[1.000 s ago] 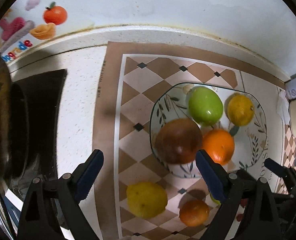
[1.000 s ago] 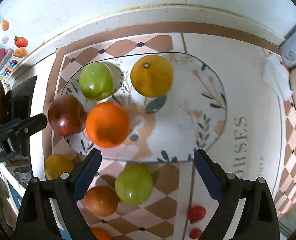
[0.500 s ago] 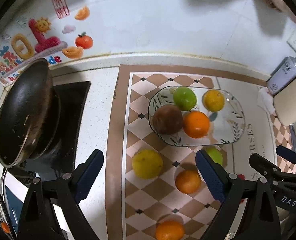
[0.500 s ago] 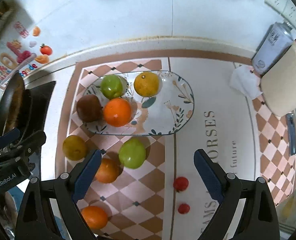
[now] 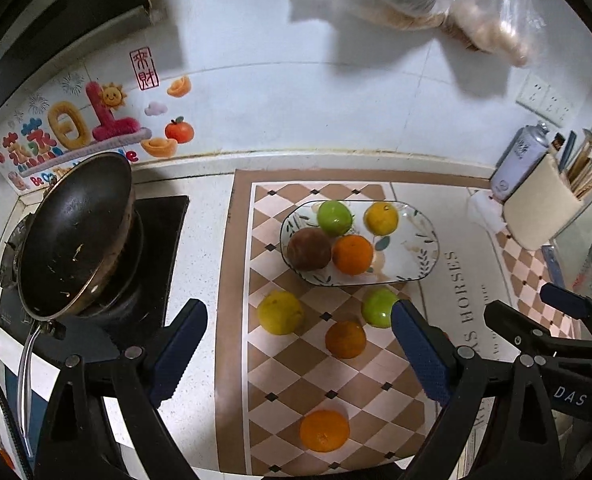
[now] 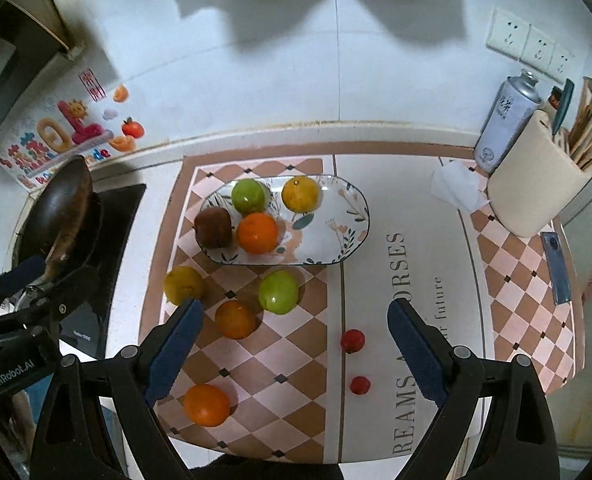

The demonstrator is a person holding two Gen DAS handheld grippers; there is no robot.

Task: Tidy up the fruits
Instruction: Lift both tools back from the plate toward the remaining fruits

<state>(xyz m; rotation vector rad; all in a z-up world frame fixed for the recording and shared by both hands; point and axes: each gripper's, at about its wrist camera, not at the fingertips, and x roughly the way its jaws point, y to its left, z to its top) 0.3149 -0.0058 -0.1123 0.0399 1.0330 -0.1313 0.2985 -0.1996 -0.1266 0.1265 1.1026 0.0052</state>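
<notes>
A glass plate on the checkered mat holds a green apple, a yellow orange, a dark red apple and an orange. On the mat in front lie a yellow lemon, a green apple, a dull orange, a bright orange and two small red fruits. My left gripper and right gripper are both open and empty, high above the mat.
A dark wok sits on a black stove at the left. At the right stand a spray can, a beige utensil holder, a crumpled tissue and a blue-grey flat object. A tiled wall is behind.
Both grippers have risen and pulled back from the plate, so the whole counter now shows. Both stayed open. No fruit has moved.
</notes>
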